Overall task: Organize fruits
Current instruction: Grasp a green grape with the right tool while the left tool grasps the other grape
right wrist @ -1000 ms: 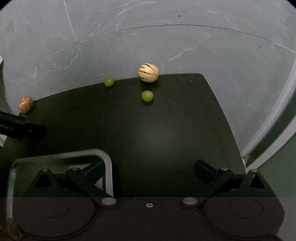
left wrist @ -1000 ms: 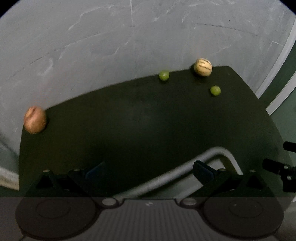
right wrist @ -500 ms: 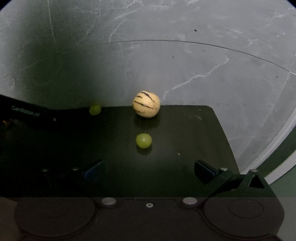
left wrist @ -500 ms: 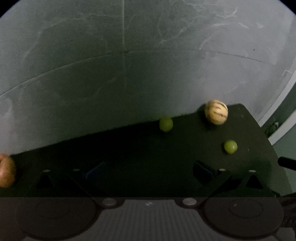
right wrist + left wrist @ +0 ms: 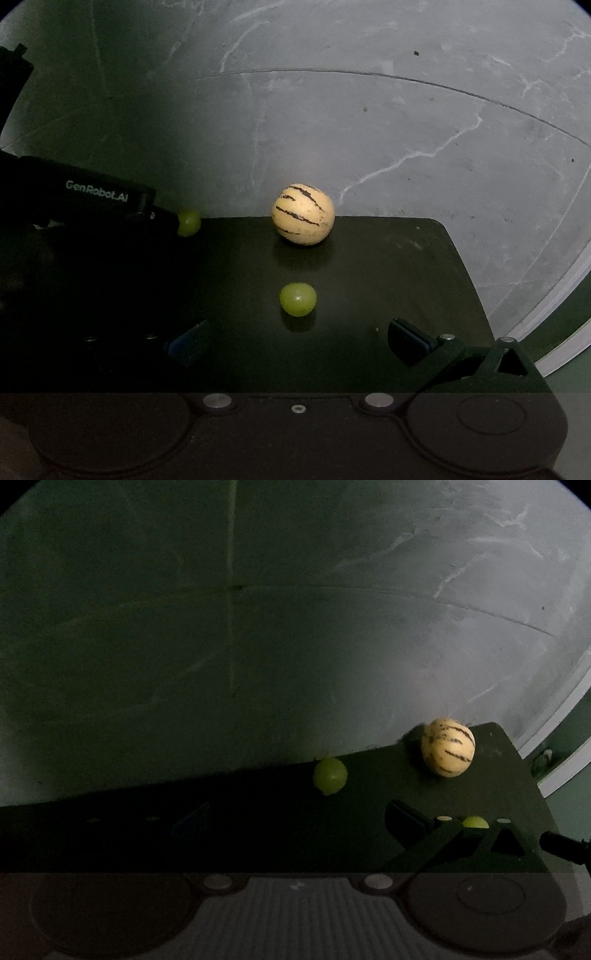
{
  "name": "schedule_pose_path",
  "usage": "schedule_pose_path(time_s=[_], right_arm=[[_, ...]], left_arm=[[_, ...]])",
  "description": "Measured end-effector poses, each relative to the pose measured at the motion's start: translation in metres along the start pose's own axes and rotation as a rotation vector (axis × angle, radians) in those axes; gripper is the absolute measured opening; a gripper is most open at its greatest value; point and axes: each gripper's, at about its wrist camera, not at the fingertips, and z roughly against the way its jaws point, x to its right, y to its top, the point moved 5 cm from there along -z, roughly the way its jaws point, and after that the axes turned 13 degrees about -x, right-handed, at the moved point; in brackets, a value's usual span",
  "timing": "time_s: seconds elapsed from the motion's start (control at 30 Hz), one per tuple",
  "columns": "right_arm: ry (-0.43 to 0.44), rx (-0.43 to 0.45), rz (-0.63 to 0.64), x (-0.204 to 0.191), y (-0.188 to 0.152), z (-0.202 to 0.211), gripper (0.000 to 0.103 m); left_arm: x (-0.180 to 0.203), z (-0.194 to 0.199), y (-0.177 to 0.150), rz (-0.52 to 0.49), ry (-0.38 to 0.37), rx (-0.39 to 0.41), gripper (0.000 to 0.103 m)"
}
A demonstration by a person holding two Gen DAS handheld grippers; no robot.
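A cream fruit with dark stripes [image 5: 447,746] [image 5: 303,214] sits near the far edge of the dark table [image 5: 369,775] [image 5: 388,266]. One green grape [image 5: 330,781] [image 5: 189,222] lies at that far edge, just ahead of my left gripper [image 5: 295,816], which is open and holds nothing. A second green grape [image 5: 298,299] lies close in front of my open right gripper [image 5: 295,339], centred on the gap between its fingers. In the left wrist view that grape [image 5: 475,822] peeks out behind the right finger.
The left tool's black casing [image 5: 96,195] reaches in from the left of the right wrist view, its tip beside the far grape. Grey marbled floor [image 5: 406,110] lies beyond the table. A white line [image 5: 565,332] curves past the table's right edge.
Both grippers have dropped low and moved forward toward the fruits. The brownish fruit and the metal handle have left the views. Both stay open.
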Motion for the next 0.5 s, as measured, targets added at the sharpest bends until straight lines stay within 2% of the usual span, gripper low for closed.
schedule_pose_path(time_s=[0.3, 0.5], right_arm=[[-0.015, 0.028, 0.019, -0.004, 0.007, -0.007, 0.1], [-0.007, 0.028, 0.026, -0.007, 0.01, -0.012, 0.094]], left_arm=[[0.002, -0.015, 0.008, -0.025, -0.035, 0.019, 0.102], [0.004, -0.025, 0.011, -0.052, -0.067, 0.012, 0.102]])
